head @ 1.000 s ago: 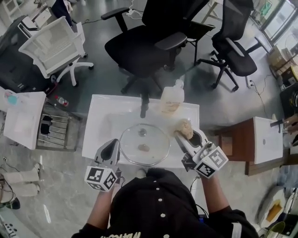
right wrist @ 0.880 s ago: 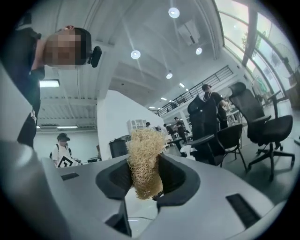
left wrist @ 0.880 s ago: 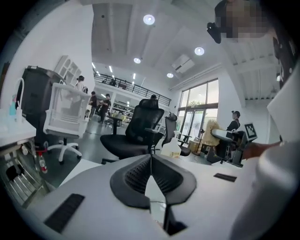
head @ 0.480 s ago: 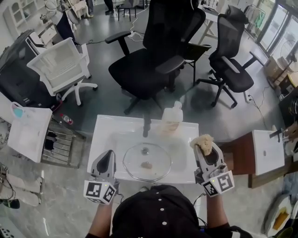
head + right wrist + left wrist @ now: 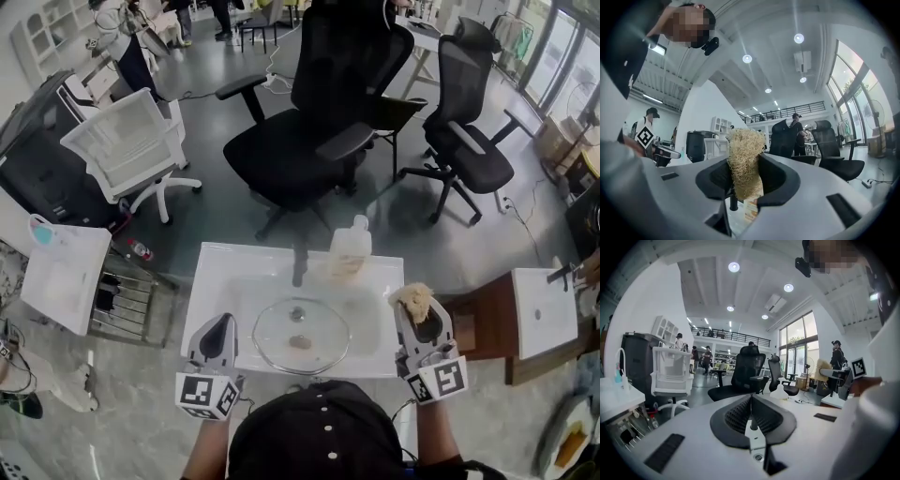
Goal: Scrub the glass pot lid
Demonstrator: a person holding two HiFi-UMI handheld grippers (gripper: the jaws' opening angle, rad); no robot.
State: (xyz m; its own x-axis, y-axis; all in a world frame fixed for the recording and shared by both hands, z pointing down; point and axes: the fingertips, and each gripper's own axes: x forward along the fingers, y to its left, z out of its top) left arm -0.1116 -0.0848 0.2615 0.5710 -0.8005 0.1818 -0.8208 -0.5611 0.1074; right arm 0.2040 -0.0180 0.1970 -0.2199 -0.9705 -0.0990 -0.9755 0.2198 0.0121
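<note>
— Two questions: what is held, and where's the glass lid [image 5: 300, 328]?
— At the near left the left claw [image 5: 223, 323] is closed tight on nothing. At the near right the right claw [image 5: 417, 314] is clamped on a tan scrubber [image 5: 412, 298]. The lid lies flat in the basin of the white counter [image 5: 217, 274], between them and apart from both. A bottle [image 5: 349, 246] stands at the far edge.

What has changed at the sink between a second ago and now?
The right gripper, still gripping the loofah scrubber, left the glass lid's rim and moved out to the right. The left gripper, shut and empty, drew away from the lid's left edge. Lid, sink and bottle stayed put.
</note>
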